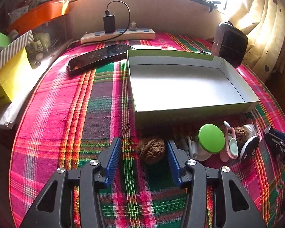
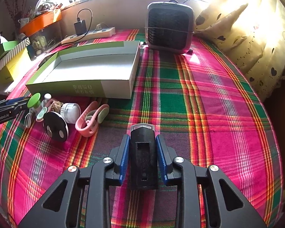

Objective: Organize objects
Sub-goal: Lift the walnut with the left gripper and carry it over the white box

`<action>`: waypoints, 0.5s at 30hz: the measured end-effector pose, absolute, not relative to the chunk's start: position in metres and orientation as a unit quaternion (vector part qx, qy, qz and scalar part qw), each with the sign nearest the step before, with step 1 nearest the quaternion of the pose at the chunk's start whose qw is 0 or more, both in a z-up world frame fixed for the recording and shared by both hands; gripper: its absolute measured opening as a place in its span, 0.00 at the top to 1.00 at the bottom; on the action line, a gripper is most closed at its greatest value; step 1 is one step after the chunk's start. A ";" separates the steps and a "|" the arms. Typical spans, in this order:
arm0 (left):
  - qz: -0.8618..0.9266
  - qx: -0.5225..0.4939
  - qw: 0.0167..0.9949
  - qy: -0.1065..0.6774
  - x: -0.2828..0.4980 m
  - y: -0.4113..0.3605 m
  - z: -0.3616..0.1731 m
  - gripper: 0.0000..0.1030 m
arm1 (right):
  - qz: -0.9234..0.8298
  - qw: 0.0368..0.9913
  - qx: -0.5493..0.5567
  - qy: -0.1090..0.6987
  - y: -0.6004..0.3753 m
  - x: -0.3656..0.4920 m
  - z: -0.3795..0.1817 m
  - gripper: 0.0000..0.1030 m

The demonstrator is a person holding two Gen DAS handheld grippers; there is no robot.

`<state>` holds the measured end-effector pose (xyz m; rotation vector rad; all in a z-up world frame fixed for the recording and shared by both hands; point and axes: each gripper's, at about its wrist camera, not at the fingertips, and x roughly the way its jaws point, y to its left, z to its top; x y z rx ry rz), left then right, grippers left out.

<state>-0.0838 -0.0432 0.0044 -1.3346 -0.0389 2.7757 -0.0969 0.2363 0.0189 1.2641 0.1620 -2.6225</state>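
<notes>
An empty white box with green sides (image 1: 180,87) lies on the plaid cloth; it also shows in the right wrist view (image 2: 89,66). My left gripper (image 1: 143,153) is open, its blue fingers either side of a walnut (image 1: 151,150), the right pad near it. My right gripper (image 2: 142,152) is shut on a black bike light (image 2: 143,159) with a clear lens, low over the cloth. Before the box lie a green-lidded item (image 1: 210,138), a second walnut (image 1: 241,134), a white jar (image 2: 70,112), a black disc (image 2: 56,126) and pink clips (image 2: 91,119).
A phone (image 1: 100,57) and a power strip with a charger (image 1: 117,34) lie behind the box. A small grey fan (image 2: 170,28) stands at the back right. Yellow and striped boxes (image 1: 7,72) line the left edge. A curtain (image 2: 247,38) hangs on the right.
</notes>
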 end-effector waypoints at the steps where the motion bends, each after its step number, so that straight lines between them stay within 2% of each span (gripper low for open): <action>1: 0.901 -0.433 0.028 -0.011 -0.084 -0.044 0.004 0.62 | -0.894 0.112 0.431 0.055 0.236 -0.097 0.019 0.72; 4: 0.902 -0.430 0.022 -0.010 -0.083 -0.046 0.005 0.72 | -0.894 0.112 0.431 0.057 0.235 -0.098 0.019 0.72; 15: 0.904 -0.427 0.020 -0.010 -0.083 -0.046 0.004 0.72 | -0.894 0.112 0.431 0.055 0.236 -0.098 0.019 0.72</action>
